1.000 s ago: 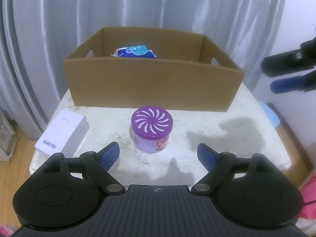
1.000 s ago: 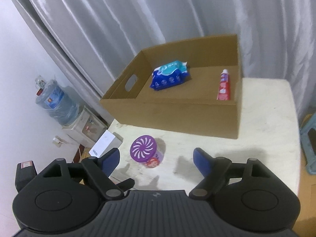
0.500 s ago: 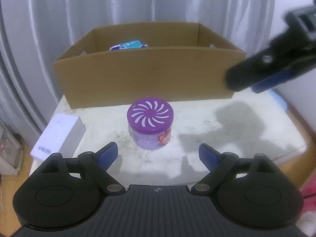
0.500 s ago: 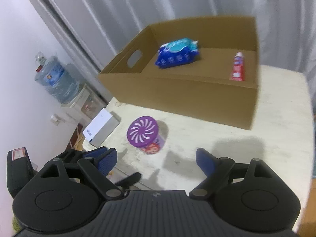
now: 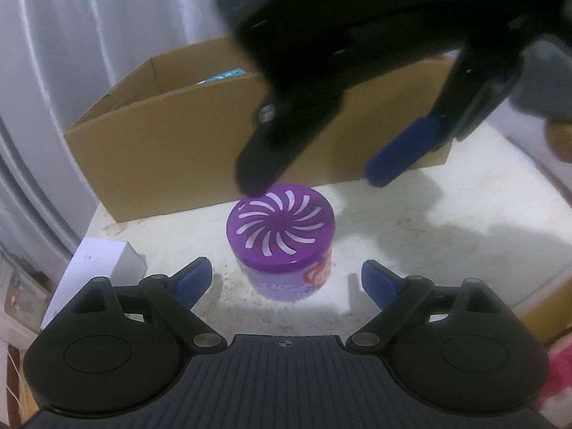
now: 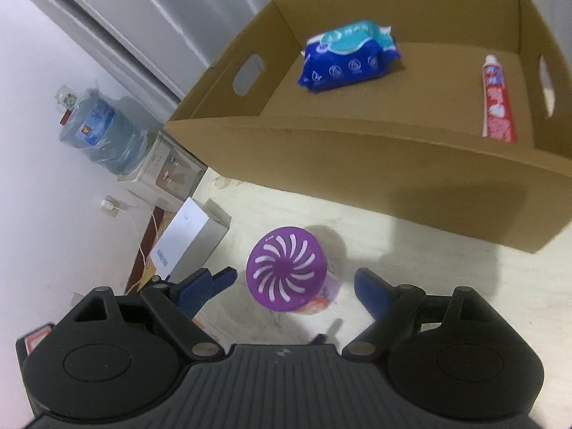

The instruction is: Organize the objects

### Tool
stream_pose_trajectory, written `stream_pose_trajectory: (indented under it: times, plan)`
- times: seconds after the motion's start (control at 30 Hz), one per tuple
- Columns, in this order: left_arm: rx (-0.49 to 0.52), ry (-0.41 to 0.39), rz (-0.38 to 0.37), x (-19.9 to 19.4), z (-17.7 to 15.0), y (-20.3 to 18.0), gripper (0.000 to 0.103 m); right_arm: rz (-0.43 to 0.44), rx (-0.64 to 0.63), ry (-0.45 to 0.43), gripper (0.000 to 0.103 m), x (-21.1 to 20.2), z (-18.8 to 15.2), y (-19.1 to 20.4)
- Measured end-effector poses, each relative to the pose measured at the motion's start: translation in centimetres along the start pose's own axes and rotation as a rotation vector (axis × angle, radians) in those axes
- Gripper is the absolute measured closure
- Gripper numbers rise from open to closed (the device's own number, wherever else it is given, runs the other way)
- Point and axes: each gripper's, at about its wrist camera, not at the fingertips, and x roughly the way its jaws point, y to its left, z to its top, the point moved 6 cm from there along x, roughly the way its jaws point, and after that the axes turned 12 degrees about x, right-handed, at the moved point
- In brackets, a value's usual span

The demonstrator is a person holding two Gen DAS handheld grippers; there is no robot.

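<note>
Purple jar (image 5: 282,241) stands on the surface (image 5: 411,236) before the cardboard box (image 6: 357,150); my right gripper (image 6: 295,279) has swung in over it, left gripper (image 5: 286,279) closer too, both wide open and empty, ready to grasp.

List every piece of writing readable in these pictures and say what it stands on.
White box: short dark print on its end, too blurred to read.
Wipes pack: white icons and print, unreadable.
Toothpaste tube: red lettering, unreadable.
Water bottle: blue label, unreadable.
Purple jar: side picture, no legible words.
</note>
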Motion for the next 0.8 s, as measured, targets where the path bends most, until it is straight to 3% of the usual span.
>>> stream_pose_trajectory:
  times: [0.23,0.5,0.6,0.8]
  plan:
    - [0.011,0.009,-0.016,1.8,-0.2,0.1,0.015,-0.005,0.083,0.039,0.025,2.9,0.8,-1.5]
    - [-0.026,0.007,-0.054,2.9,0.1,0.3,0.032,0.019,0.137,0.070,0.047,4.0,1.2,-2.5]
    - [-0.038,0.007,-0.054,2.9,0.2,0.3,0.037,0.028,0.138,0.076,0.048,4.0,1.2,-2.6]
    - [-0.070,0.014,-0.069,2.0,0.2,-0.1,0.038,0.031,0.142,0.091,0.048,3.4,0.6,-2.7]
